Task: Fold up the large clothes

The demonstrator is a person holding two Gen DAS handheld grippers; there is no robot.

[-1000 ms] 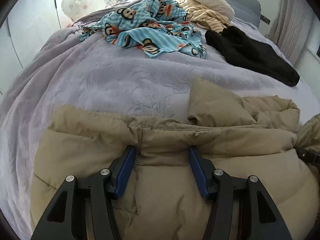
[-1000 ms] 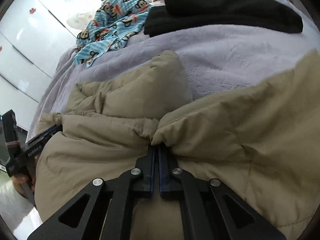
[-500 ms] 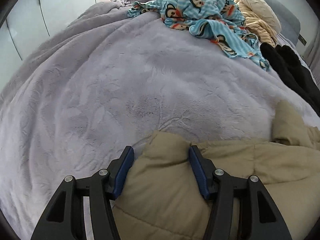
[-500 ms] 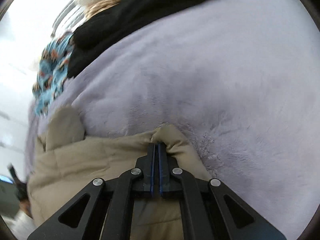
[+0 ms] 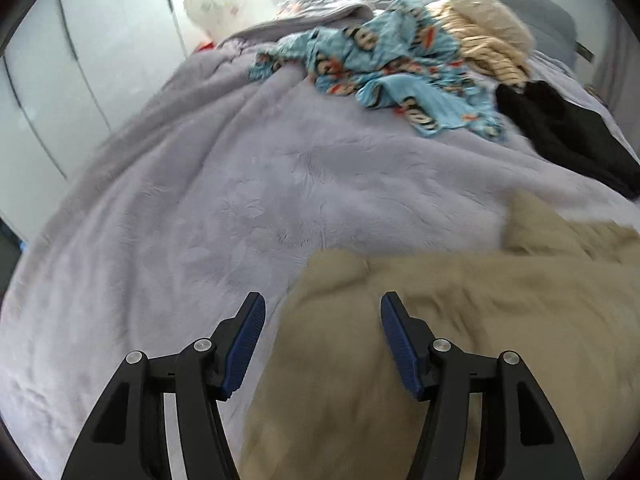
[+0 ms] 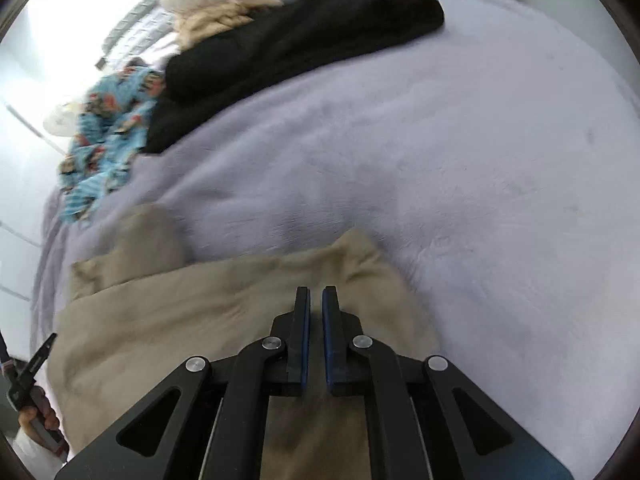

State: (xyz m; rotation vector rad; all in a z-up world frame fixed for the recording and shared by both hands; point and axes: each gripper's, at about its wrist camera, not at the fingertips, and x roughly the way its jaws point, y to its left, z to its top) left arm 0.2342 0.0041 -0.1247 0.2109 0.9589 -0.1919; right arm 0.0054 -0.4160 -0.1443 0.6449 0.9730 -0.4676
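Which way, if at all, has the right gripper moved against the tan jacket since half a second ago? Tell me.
Yes. The right gripper has pulled back from the tan jacket corner near the blanket; its fingers, then pinched on that edge, now sit slightly parted short of it.

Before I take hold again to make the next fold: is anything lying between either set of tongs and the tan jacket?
Nothing visible. The left tongs hang open over the tan jacket corner; the right tongs sit slightly parted above it. The other clothes lie farther up the bed.
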